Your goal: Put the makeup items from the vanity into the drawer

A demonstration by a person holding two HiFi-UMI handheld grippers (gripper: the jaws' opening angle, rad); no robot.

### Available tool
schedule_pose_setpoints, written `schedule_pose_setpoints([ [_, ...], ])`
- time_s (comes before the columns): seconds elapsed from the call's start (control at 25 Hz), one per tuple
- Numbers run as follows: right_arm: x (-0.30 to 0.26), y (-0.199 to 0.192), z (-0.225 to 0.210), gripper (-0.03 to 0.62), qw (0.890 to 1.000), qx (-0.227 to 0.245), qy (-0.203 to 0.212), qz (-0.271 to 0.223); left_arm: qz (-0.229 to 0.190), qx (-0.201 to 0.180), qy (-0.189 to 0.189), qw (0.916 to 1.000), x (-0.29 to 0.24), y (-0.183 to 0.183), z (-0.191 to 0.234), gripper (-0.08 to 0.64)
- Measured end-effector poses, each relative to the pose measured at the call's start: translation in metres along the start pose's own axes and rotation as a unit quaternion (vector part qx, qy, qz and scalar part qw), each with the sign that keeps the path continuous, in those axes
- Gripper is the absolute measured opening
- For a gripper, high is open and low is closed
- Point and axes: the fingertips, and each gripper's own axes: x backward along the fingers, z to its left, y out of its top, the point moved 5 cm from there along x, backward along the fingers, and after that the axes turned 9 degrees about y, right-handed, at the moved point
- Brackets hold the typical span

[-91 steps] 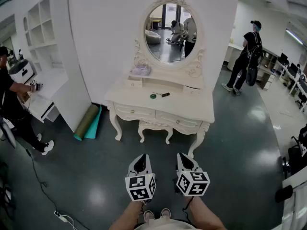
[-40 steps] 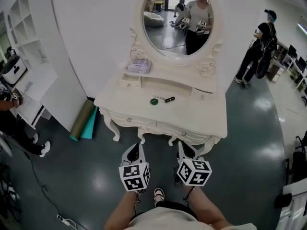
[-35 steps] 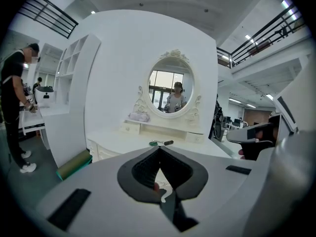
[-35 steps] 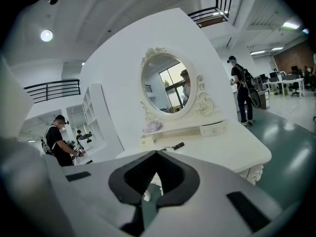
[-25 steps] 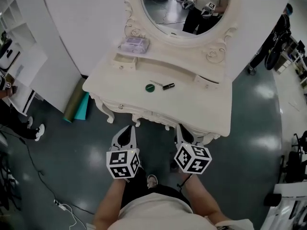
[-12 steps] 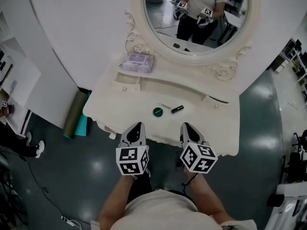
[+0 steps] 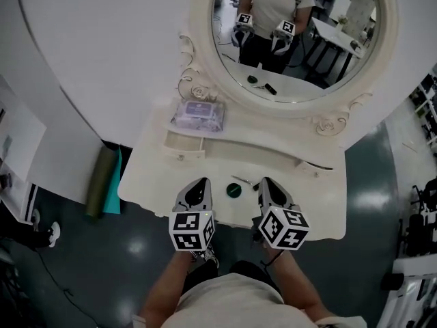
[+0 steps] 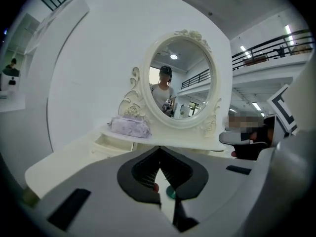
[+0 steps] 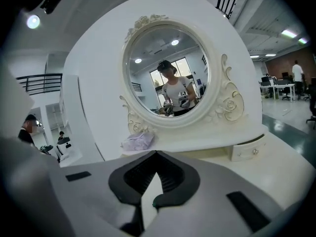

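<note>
The left claw [image 7: 197, 188] is seen in the left gripper view with its two jaws brought together at the tips, and nothing is gripped between them. The right claw [image 7: 268, 186] is shown likewise in the right gripper view, its jaws closed tip to tip and empty. Both claws are held side by side over the front edge of the white vanity's tabletop [image 7: 147, 183], pointed toward the oval mirror [image 7: 300, 33].

A round green compact [image 7: 234, 190] is lying on the tabletop between the two claws, touched by neither. A thin dark pencil-like item [image 7: 241, 180] is lying just behind it. Whether more makeup is lying beside the right claw cannot be told, since that spot is covered by the claw.

On the raised shelf below the mirror, toward the left, a purple packet [image 7: 198, 115] is lying flat. A small left drawer [image 7: 183, 142] under that shelf is pulled slightly out, and a small right drawer [image 7: 317, 166] at the shelf's other end is also slightly open. The person and both marker cubes are reflected in the mirror. A rolled mat [image 7: 102, 180] is propped on the floor to the left of the vanity.
</note>
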Motion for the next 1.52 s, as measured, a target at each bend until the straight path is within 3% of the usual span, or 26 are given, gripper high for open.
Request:
schedule_pose_setpoints([
  [0.28,-0.018,-0.009,-0.024,0.017,0.999,-0.016,-0.034,0.021,0.047,-0.01,-0.026,0.9985,-0.036,-0.015,-0.003,0.006],
  [0.4,-0.031,-0.011,-0.034,0.017,0.999,-0.018,-0.032,0.034,0.066,-0.005,-0.028,0.9974,-0.049,-0.023,-0.004,0.006],
  [0.56,-0.039,-0.011,-0.04,0.017,0.998,-0.015,-0.026,0.049,0.089,-0.028,-0.029,0.9953,-0.054,-0.034,-0.012,0.006],
  [0.96,-0.048,-0.038,-0.064,0.017,0.996,-0.039,-0.021,0.081,0.171,-0.045,-0.078,0.9812,-0.072,-0.079,-0.037,0.008],
  [1.04,-0.046,-0.046,-0.07,0.017,0.995,-0.045,-0.025,0.088,0.183,-0.05,-0.086,0.9781,-0.075,-0.087,-0.041,0.106],
  [1.16,-0.046,-0.055,-0.078,0.017,0.994,-0.052,-0.03,0.096,0.194,-0.059,-0.089,0.9753,-0.08,-0.096,-0.045,0.106],
  [1.52,-0.053,-0.075,-0.088,0.017,0.991,-0.066,-0.026,0.118,0.213,-0.139,-0.099,0.962,-0.089,-0.114,-0.058,0.133],
])
